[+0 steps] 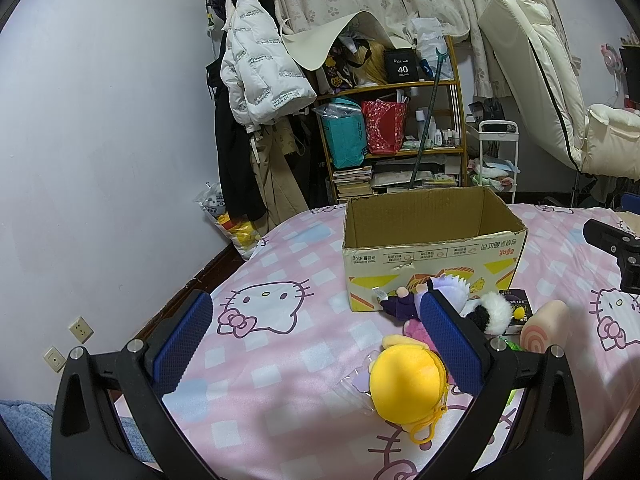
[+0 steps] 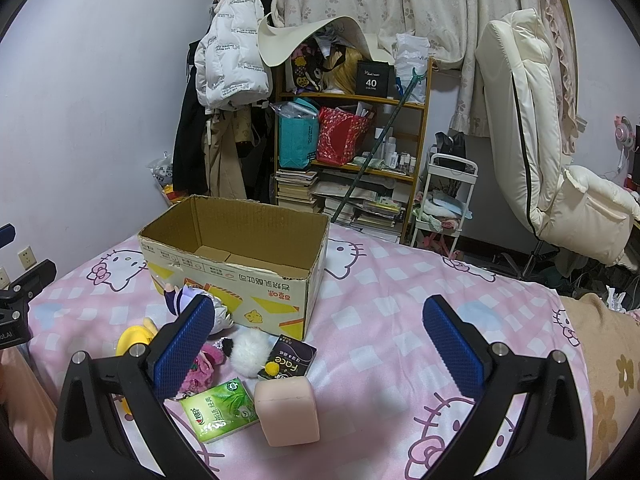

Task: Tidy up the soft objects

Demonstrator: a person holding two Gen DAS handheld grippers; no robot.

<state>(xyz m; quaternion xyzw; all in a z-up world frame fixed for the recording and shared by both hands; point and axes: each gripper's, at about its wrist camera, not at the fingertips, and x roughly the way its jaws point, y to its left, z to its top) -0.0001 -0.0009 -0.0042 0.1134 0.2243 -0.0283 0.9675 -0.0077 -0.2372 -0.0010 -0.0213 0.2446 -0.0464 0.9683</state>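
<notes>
Nothing packed yet: cardboard box (image 2: 240,256) on the bed looks empty. Yellow plush (image 1: 404,386), panda plush (image 2: 250,346), purple doll (image 1: 404,300) lie beside it. Both my tongs (image 1: 316,344) (image 2: 320,344) apart, holding nothing.

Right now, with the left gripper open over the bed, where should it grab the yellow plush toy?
Grip the yellow plush toy across its round head, coming straight down from above. The head is the widest, softest part, faces up, and already lies between the left gripper jaws. Probably avoid the thin yellow clip; it would likely slip.
</notes>
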